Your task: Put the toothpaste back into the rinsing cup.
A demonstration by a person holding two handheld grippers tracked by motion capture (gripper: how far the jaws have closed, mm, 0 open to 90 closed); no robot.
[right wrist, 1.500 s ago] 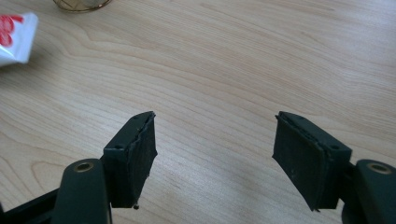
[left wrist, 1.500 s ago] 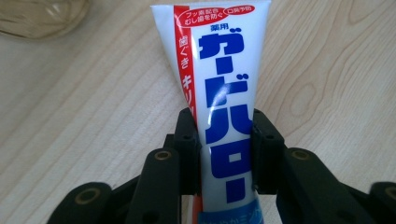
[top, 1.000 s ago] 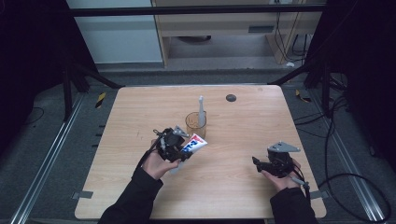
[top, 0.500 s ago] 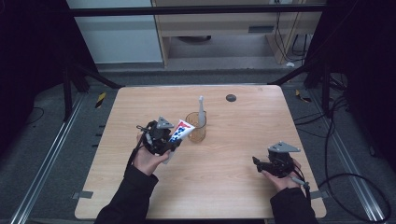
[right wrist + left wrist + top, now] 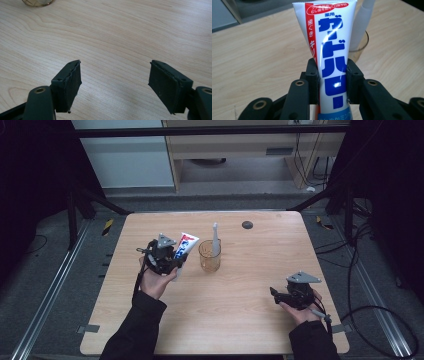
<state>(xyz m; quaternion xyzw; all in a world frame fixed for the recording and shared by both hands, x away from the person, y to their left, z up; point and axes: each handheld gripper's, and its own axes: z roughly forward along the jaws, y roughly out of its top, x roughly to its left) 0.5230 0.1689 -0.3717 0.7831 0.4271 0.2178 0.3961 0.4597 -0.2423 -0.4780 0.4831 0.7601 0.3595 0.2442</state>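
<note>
Left tongs are clamped on a toothpaste tube; in the left gripper view the pads are pressed against both sides of the tube, its crimped end pointing up and away. The tube is held off the tabletop, just left of the clear cup.

Change noted against the earlier high views: a second ago the tube was carried lower and nearer the person, in front of the cup. It is now raised and shifted to the cup's left side, with the tube swung more upright. The grip itself is unchanged.

A white toothbrush is seen standing in the cup, leaning on the rim. In the left gripper view the cup's rim is visible right behind the tube.

Right tongs are held wide apart with nothing between them; bare wood is seen between the pads in the right gripper view. That hand is unmoved, resting low at the near right of the tabletop.

A small dark disc lies far off near the back edge; possibly a cap, too small to be told.

Judgement: the tube is being lined up for dropping into the cup beside the brush. The cap end must be brought over the rim; the light cup could be tipped if knocked.
</note>
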